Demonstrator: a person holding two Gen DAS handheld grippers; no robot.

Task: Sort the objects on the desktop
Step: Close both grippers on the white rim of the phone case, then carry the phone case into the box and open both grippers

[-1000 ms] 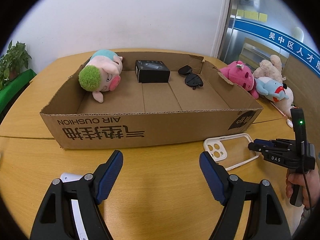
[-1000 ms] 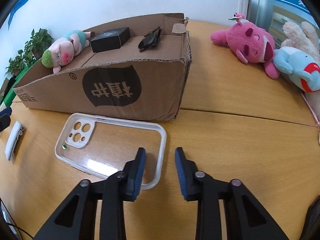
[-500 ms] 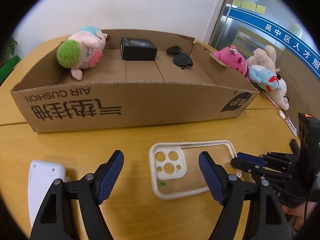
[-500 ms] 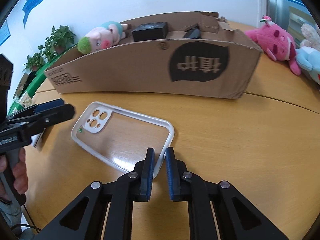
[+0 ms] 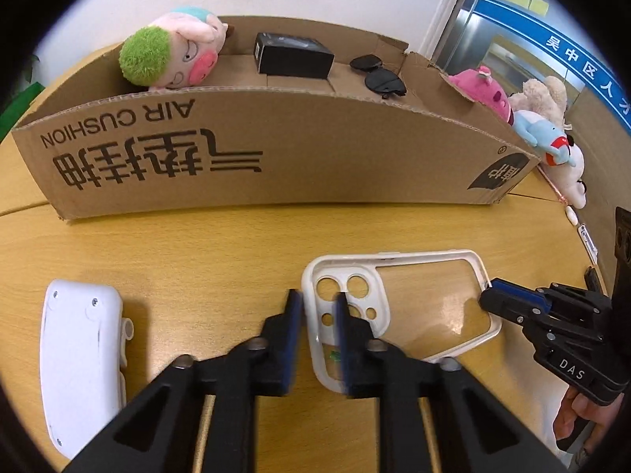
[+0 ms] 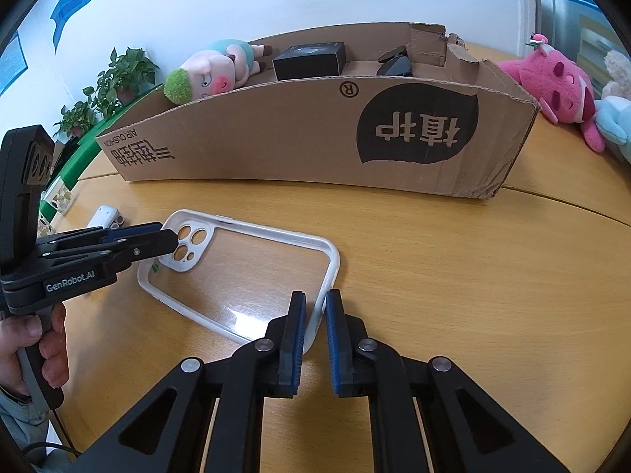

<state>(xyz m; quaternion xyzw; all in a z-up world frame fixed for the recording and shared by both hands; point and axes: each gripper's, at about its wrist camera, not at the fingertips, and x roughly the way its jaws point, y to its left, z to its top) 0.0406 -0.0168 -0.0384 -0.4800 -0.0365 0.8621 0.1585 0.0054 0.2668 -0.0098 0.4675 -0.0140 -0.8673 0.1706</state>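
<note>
A clear phone case with a white rim (image 5: 418, 299) lies on the wooden table in front of a cardboard box (image 5: 276, 149). My left gripper (image 5: 317, 307) is shut on the case's camera end. My right gripper (image 6: 314, 309) is shut on the opposite end rim (image 6: 331, 272). The case also shows in the right wrist view (image 6: 244, 272), and the left gripper (image 6: 165, 240) shows there at its camera corner. The right gripper (image 5: 491, 295) shows in the left wrist view.
The box holds a pig plush (image 5: 173, 55), a black box (image 5: 294, 57) and sunglasses (image 5: 378, 77). A white device (image 5: 79, 358) lies at the left. Plush toys (image 6: 560, 86) lie right of the box. Potted plants (image 6: 114, 82) stand beyond the table.
My left gripper moved in and closed on the camera end of the case. My right gripper stayed shut on the other end.
</note>
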